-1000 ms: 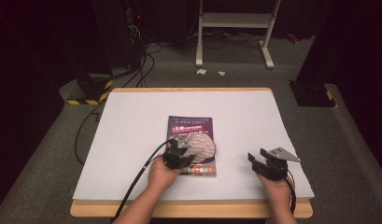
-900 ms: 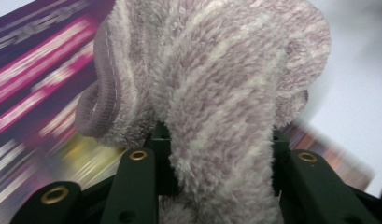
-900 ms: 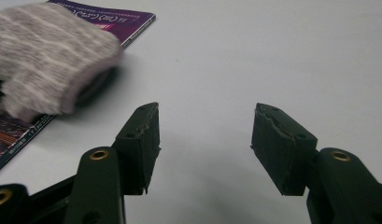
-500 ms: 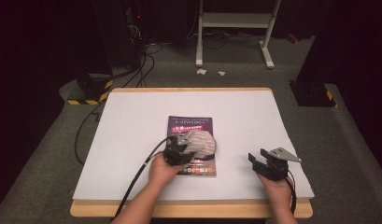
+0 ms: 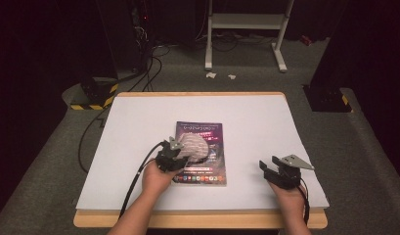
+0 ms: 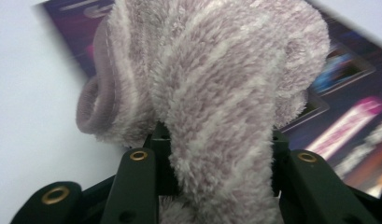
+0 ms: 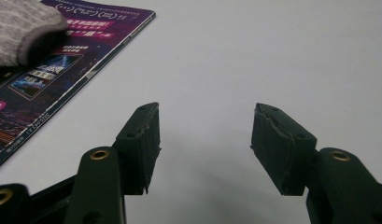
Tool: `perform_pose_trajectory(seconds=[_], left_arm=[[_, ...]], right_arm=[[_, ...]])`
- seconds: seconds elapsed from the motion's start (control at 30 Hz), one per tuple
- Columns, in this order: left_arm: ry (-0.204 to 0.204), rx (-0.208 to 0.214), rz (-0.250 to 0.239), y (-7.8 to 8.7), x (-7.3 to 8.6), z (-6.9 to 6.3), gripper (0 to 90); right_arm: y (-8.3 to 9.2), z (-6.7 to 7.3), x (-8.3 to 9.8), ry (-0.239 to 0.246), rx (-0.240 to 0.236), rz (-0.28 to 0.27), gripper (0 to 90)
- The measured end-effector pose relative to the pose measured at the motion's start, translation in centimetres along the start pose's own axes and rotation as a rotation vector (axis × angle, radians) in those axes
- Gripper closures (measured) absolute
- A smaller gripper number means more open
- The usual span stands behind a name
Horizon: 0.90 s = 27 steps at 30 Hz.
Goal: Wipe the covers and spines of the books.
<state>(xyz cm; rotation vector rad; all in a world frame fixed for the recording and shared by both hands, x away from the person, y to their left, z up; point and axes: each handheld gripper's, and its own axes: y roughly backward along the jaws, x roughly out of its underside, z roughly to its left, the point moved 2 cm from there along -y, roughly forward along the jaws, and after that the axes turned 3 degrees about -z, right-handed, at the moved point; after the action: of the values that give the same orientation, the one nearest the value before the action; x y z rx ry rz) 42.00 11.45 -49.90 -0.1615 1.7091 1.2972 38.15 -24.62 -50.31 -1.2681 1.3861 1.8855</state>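
Note:
A fuzzy pink-and-white striped sock hangs over a purple magazine that lies flat in the middle of the white table. My left gripper is shut on the sock at the magazine's left edge. In the left gripper view the sock bulges up between the jaws of the left gripper, its cuff curling to the left, with the magazine behind it. My right gripper rests open on bare table to the right. In its view the right gripper holds nothing, with the magazine and sock at upper left.
The table has a wooden rim along the near side. Cables and a black-and-yellow striped base lie on the floor beyond the far left corner. A white stand rises behind the table.
My left gripper has carried the sock a little to the left over the magazine. The right gripper has stayed put.

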Motion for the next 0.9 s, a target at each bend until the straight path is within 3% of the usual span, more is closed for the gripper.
perform_pose_trajectory(seconds=[0.1,0.2,0.33,0.4,0.5,0.73,0.9], left_arm=[[-0.043,0.042,-0.006,-1.2,-1.2,-2.7,60.4],[-0.064,0.115,-0.009,-2.7,-2.7,-5.7,60.3],[-0.091,0.156,-0.018,-3.9,-3.8,-8.2,60.1],[-0.104,0.154,-0.016,-4.1,-3.9,-8.5,59.9],[-0.085,0.159,-0.022,-3.6,-3.3,-7.3,60.0],[0.018,0.024,-0.023,-0.4,0.0,-0.1,60.2],[0.079,-0.033,-0.023,1.5,1.6,3.3,60.2]], right_arm=[[0.0,-0.1,0.0,-0.003,0.000,-0.002,42.0],[0.1,-0.3,-0.1,-0.008,0.001,-0.006,42.0],[0.2,-0.4,-0.1,-0.013,0.002,-0.014,42.0],[0.2,-0.4,-0.1,-0.012,0.001,-0.015,42.0],[0.2,-0.4,-0.1,-0.012,-0.002,-0.015,42.0],[0.2,-0.3,-0.1,-0.011,-0.003,-0.016,42.1],[0.2,-0.2,-0.1,-0.007,0.001,-0.010,42.1]])
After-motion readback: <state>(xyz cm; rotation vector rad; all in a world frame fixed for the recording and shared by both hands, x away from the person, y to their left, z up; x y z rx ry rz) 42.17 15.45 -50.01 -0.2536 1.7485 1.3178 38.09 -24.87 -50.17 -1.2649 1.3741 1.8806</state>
